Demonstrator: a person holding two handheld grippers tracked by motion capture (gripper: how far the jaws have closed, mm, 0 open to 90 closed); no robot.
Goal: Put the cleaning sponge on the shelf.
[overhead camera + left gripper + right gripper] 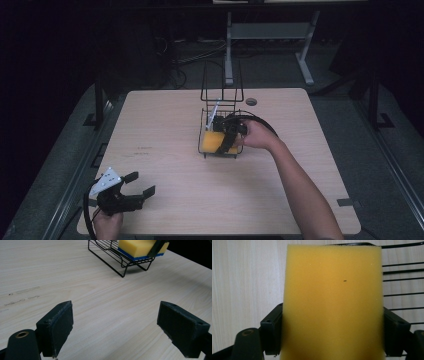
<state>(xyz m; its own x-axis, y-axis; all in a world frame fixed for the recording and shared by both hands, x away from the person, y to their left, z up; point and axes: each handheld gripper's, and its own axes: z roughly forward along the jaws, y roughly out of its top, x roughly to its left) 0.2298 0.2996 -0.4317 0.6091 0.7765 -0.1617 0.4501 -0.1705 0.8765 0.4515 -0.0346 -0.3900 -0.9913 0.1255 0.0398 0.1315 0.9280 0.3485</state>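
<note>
the sponge is a thick yellow block of foam with a fine, even surface and one tiny dark speck near its upper part. in the left gripper view the sponge shows a thin blue layer under the yellow one. it lies in the black wire rack, at the low front part of it, and the rack stands on the light wooden table, a little behind the middle. at the back of the rack a tall wire frame rises, and a thin pale stick-like thing leans inside the rack; i cannot tell what it is.

the right gripper is over the rack, with the person's right hand behind it and the forearm coming from the bottom right of the high view. in the right gripper view its two black jaws stand on both sides of the sponge and touch its long edges, so they pinch the sponge between them. thin wires of the rack show behind the sponge on the right.

the left gripper is near the front left corner of the table, well apart from the rack, held by the left hand. it points toward the right and a little away from the person. its jaws are spread wide with only bare table between them, and a grey plate sits on top of it.
</note>
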